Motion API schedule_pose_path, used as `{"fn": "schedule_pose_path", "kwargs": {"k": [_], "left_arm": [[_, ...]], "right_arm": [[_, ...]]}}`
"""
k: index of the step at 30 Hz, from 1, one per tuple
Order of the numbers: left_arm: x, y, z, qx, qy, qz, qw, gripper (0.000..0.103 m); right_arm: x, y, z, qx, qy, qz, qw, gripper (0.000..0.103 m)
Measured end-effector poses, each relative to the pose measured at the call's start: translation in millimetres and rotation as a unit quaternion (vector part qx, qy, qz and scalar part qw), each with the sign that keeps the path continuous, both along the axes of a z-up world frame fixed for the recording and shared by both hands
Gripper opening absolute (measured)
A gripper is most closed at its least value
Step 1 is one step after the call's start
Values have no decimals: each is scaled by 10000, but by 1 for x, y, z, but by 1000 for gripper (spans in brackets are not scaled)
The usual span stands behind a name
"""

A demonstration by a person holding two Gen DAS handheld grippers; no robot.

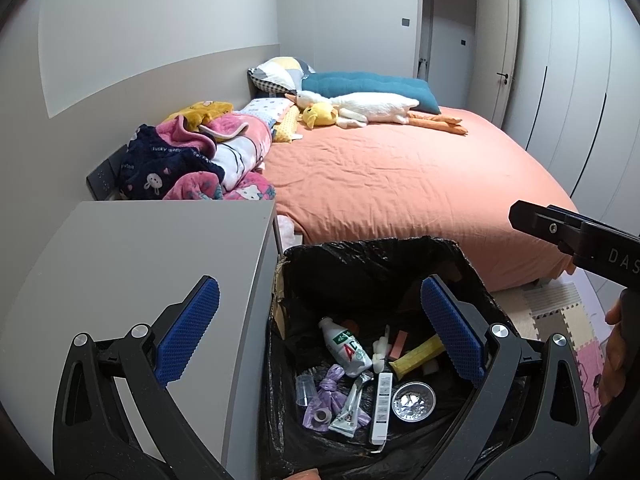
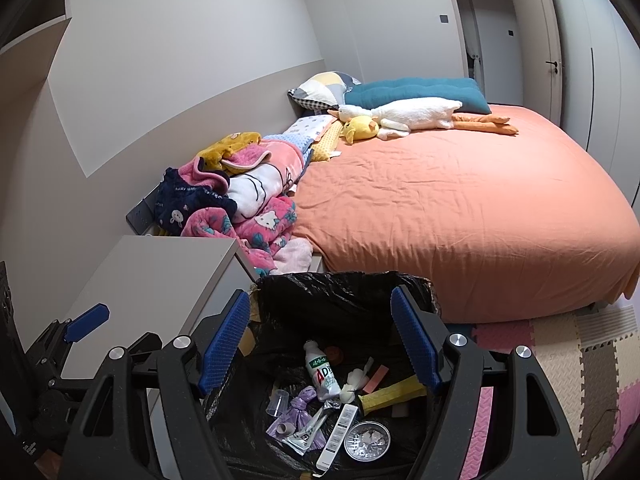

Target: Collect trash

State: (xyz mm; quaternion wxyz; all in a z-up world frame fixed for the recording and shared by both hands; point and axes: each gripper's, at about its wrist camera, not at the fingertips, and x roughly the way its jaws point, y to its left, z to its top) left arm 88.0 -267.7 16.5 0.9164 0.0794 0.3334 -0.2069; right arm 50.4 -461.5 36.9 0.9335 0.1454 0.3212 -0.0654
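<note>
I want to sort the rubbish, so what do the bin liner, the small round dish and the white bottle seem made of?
Bin liner: thin black plastic film, glossy and crinkled.
Round dish: probably aluminium foil, shiny and silvery.
White bottle: likely plastic, smooth and opaque with a printed label.

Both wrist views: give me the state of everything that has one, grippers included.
left gripper: open, empty, above the bin
right gripper: open, empty, above the bin
trash bin: black liner open, partly filled
white bottle: lying in the bin
foil cup: upright in the bin
door: open
nightstand: top bare
bed: orange cover wrinkled, clothes heaped at one side
</note>
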Motion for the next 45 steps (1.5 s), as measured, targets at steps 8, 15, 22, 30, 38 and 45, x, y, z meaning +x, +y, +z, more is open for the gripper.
{"fn": "schedule_pose_path", "kwargs": {"k": [8,15,22,30,38,45], "left_arm": [[0,1,0,16,1,-1,10000,98],[0,-1,-1,66,2,-28,10000,98],[1,-1,-2,49,31,-29,10000,98],[2,0,-3,63,54,-21,10000,98],[2,-1,-5,73,85,-53,9999,98],[3,-1,-8,92,123,-90,9998,98]], "right_arm": [[0,0,0,-1,4,-2,10000,74],[-3,3,-3,-3,21,-2,10000,74],[-6,1,-7,-10,40,-1,10000,74],[-7,0,-10,-11,51,1,10000,74],[-6,0,-10,-9,57,-1,10000,74],[-5,0,-13,-12,74,1,10000,74]]}}
